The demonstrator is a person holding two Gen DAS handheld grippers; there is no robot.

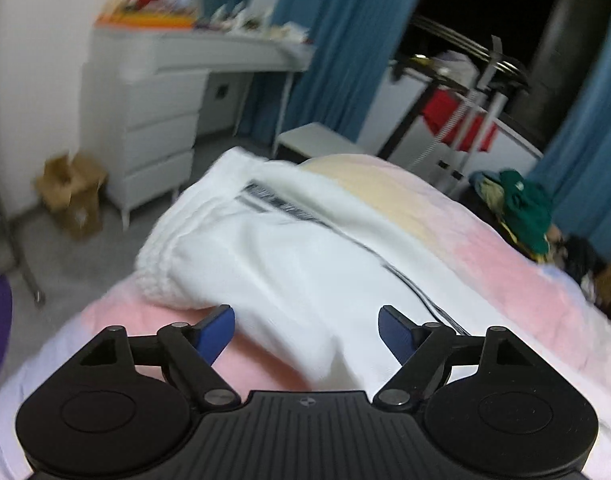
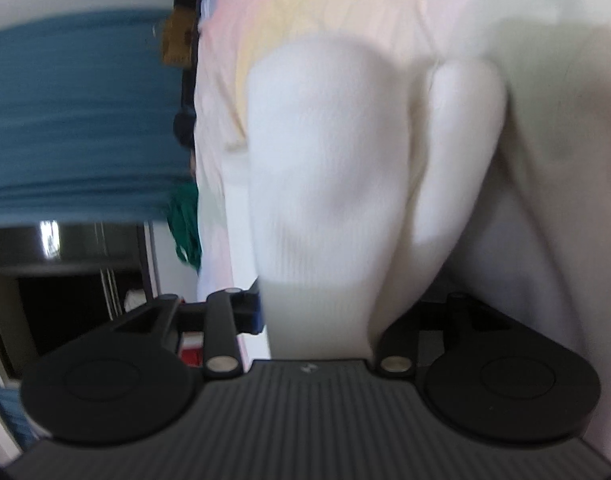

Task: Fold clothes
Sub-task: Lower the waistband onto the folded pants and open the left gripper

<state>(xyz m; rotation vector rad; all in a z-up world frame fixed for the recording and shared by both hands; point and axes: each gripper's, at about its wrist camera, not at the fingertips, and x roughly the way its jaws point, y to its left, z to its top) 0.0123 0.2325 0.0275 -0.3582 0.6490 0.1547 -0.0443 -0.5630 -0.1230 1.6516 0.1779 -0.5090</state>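
A white garment (image 1: 289, 256) with a dark striped band lies folded over on a bed's pink and yellow cover (image 1: 505, 264). My left gripper (image 1: 306, 332) hovers at its near edge, its blue pads wide apart and pressing on nothing: it is open. In the rolled right wrist view, a thick fold of the white garment (image 2: 329, 152) fills the gap between the jaws of my right gripper (image 2: 321, 312). Its one visible blue pad (image 2: 258, 314) stands beside the cloth; the other fingertip is hidden under it. The jaws stand apart.
To the left of the bed stand a white drawer unit (image 1: 157, 148) and a cardboard box (image 1: 71, 192). Beyond the bed are a white stool (image 1: 317, 140), blue curtains (image 1: 337, 48) and a drying rack with red clothes (image 1: 461, 116). A pile of green clothing (image 1: 521, 204) lies at the bed's right.
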